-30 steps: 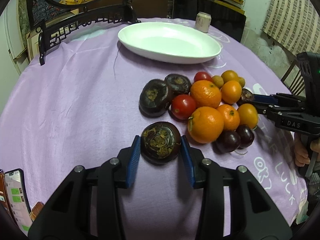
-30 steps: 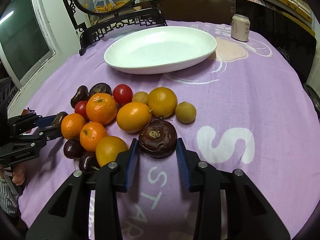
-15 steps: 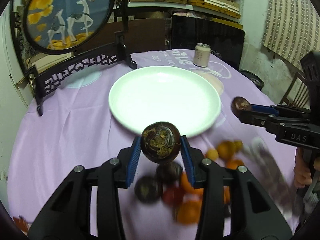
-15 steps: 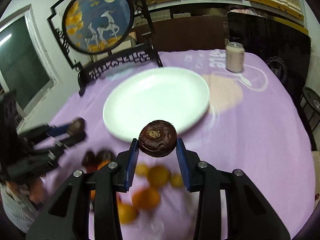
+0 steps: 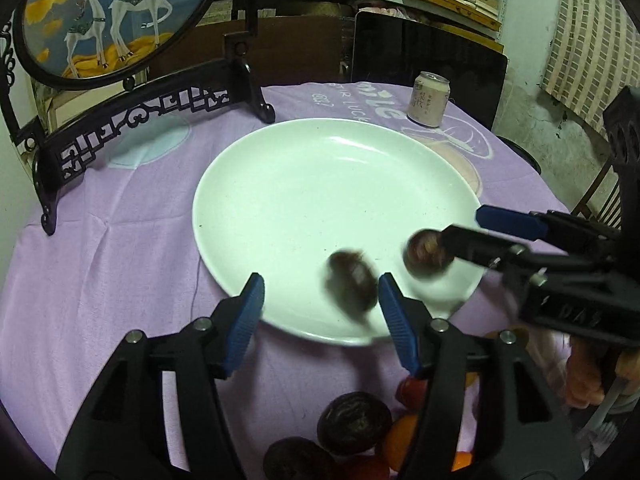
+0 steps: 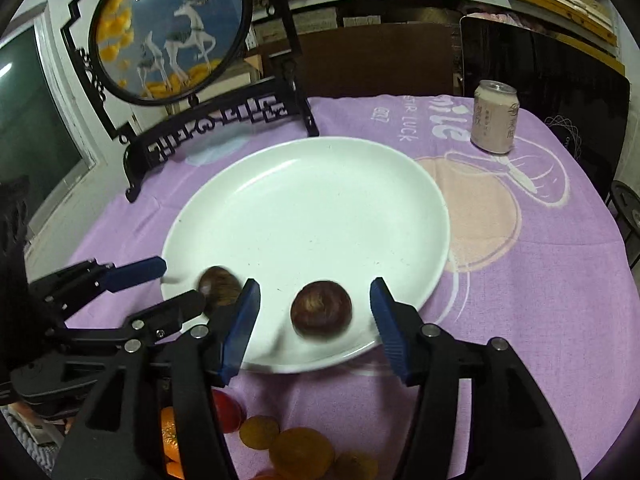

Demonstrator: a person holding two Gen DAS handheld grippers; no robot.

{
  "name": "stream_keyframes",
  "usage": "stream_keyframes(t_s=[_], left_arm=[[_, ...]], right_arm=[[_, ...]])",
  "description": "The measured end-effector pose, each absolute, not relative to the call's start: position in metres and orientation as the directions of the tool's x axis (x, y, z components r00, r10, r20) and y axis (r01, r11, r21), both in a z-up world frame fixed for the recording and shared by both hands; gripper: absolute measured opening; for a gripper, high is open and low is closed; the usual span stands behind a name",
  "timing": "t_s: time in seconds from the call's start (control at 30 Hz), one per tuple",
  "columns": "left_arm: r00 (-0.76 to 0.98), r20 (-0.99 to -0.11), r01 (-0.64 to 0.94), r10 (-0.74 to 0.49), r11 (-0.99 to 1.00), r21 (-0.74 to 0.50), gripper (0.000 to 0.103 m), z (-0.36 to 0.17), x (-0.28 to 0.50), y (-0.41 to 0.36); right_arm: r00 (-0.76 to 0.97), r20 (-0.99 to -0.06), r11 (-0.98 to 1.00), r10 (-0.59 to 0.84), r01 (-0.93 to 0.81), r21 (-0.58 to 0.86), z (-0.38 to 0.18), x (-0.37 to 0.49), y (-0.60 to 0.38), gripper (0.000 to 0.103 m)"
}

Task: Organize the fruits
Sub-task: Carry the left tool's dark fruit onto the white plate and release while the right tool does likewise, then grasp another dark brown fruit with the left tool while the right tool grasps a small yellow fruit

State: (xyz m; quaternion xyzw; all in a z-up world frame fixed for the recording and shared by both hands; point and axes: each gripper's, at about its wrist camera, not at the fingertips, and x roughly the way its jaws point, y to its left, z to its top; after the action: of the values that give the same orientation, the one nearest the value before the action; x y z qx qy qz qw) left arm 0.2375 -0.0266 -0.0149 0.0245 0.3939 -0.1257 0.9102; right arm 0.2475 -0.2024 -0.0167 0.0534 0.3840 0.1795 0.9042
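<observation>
A big white plate (image 5: 320,184) (image 6: 312,208) lies on the purple cloth. My left gripper (image 5: 320,304) is open over its near rim; a dark purple fruit (image 5: 352,284), blurred, is between the fingers, free of them. My right gripper (image 6: 314,312) is open too, and a second dark fruit (image 6: 321,313) lies on the plate between its fingers. That fruit (image 5: 426,254) and the right gripper (image 5: 472,226) show at the right of the left wrist view. The left gripper (image 6: 176,284) and its fruit (image 6: 218,290) show at the left of the right wrist view.
The other fruits, dark ones (image 5: 354,422), oranges (image 6: 300,452) and a tomato (image 6: 228,410), lie on the cloth in front of the plate. A drink can (image 6: 494,116) stands behind the plate at the right. A round deer picture on a black stand (image 6: 172,32) is at the back left.
Both grippers carried their dark fruits from the pile up over the plate, then opened. Both fruits have dropped from the fingers onto the plate's near side.
</observation>
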Motion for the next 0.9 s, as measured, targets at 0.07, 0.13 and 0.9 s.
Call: stream_keyframes(t_s=[0.07, 0.13, 0.9], left_arm=[[0.666, -0.719, 0.235, -0.199, 0.971, -0.051, 0.061, -0.013, 0.234, -0.023], [0.671, -0.716, 0.225, -0.194, 0.973, -0.054, 0.061, -0.011, 0.23, -0.019], [0.66, -0.724, 0.225, -0.198, 0.973, -0.061, 0.079, -0.025, 0.139, 0.018]], right_arm=[[0.644, -0.665, 0.926, 0.377, -0.274, 0.259, -0.014, 0.245, -0.208, 0.058], [0.645, -0.659, 0.922, 0.387, -0.269, 0.278, -0.011, 0.239, -0.213, 0.058], [0.665, -0.628, 0.904, 0.404, -0.186, 0.384, -0.019, 0.168, -0.255, 0.071]])
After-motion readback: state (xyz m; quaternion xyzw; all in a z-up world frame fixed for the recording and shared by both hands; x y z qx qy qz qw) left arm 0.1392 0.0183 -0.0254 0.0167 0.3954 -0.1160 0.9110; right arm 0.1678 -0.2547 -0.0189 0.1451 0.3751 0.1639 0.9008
